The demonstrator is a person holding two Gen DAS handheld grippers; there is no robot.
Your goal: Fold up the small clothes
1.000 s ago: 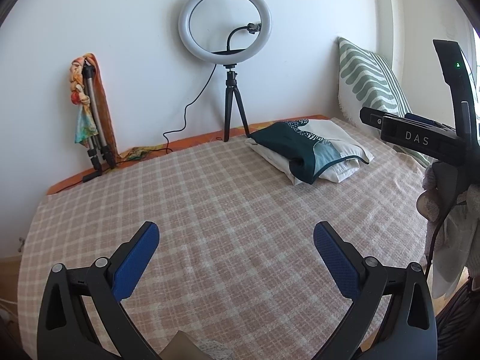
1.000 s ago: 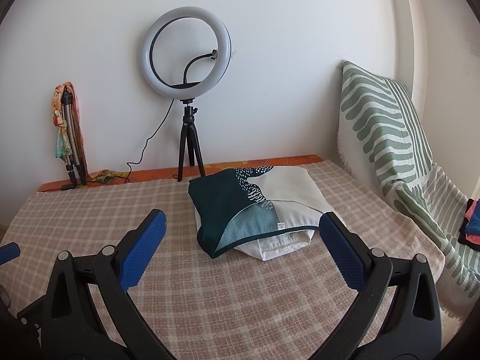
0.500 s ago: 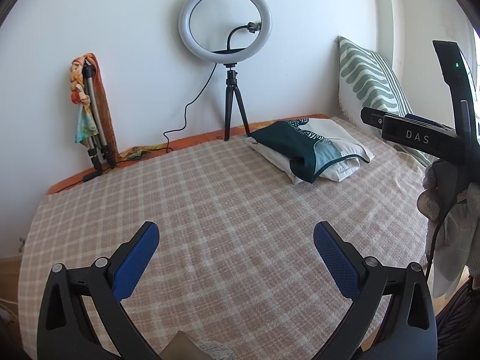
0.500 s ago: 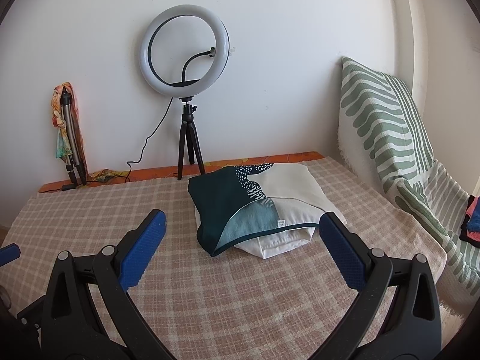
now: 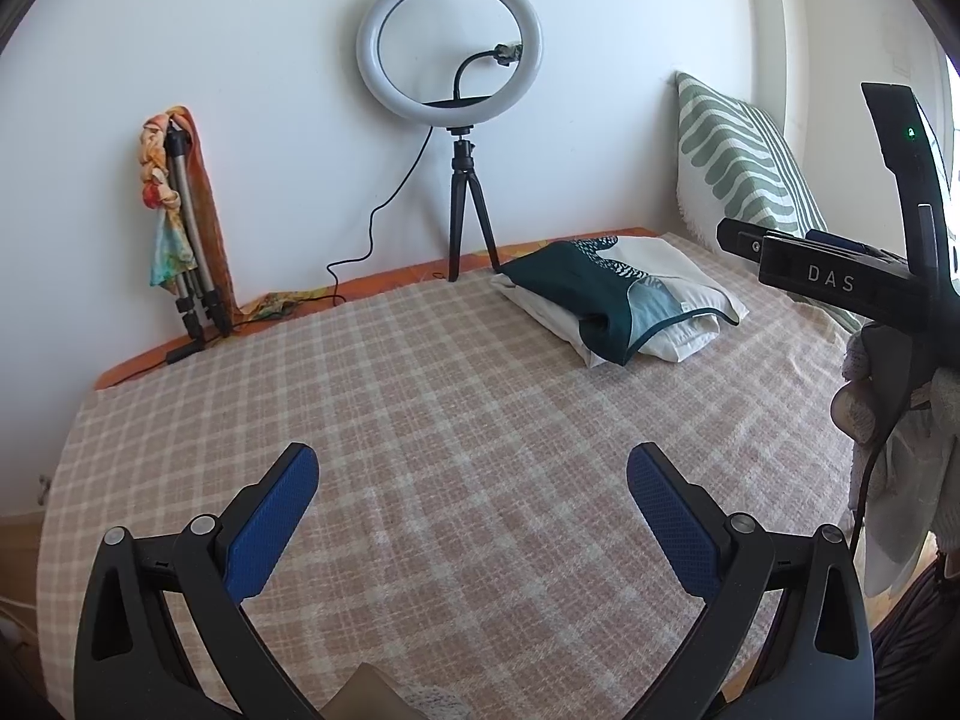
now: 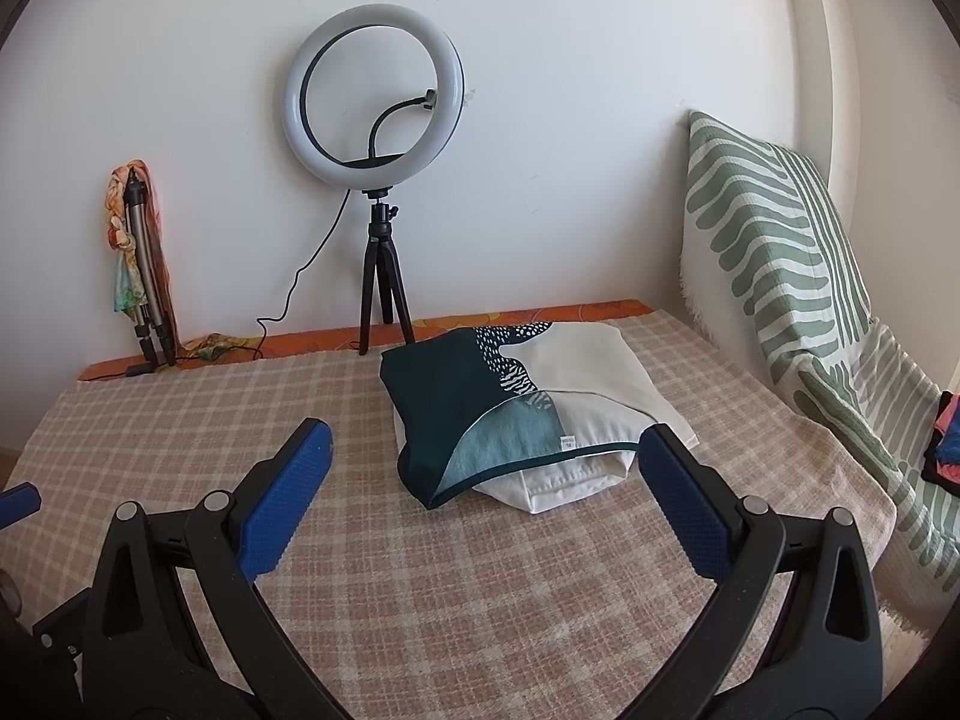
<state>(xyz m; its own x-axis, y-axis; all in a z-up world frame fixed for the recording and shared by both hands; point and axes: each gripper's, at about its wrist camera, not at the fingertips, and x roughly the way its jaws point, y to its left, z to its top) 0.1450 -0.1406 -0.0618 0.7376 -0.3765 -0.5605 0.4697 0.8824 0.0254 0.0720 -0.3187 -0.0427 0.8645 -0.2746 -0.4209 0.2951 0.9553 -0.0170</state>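
A folded stack of small clothes (image 6: 510, 414), dark teal and cream on top of white, lies at the back right of the checked bedspread (image 6: 480, 588). In the left wrist view the stack (image 5: 618, 300) is far ahead to the right. My right gripper (image 6: 486, 432) hovers open just in front of the stack, nothing between its blue pads (image 6: 282, 510). My left gripper (image 5: 473, 450) is open over bare bedspread (image 5: 420, 396), holding nothing. The right gripper's black body (image 5: 840, 282), held in a gloved hand (image 5: 864, 402), shows at the right edge.
A ring light on a small tripod (image 6: 375, 102) stands against the back wall, its cable trailing left. A folded tripod wrapped in a scarf (image 5: 180, 228) leans at the back left. A green-striped pillow (image 6: 774, 252) lines the right side, with coloured cloth (image 6: 945, 444) beyond it.
The right gripper's view has tilted very slightly. The left gripper and the stack have not moved, and both grippers stay open.
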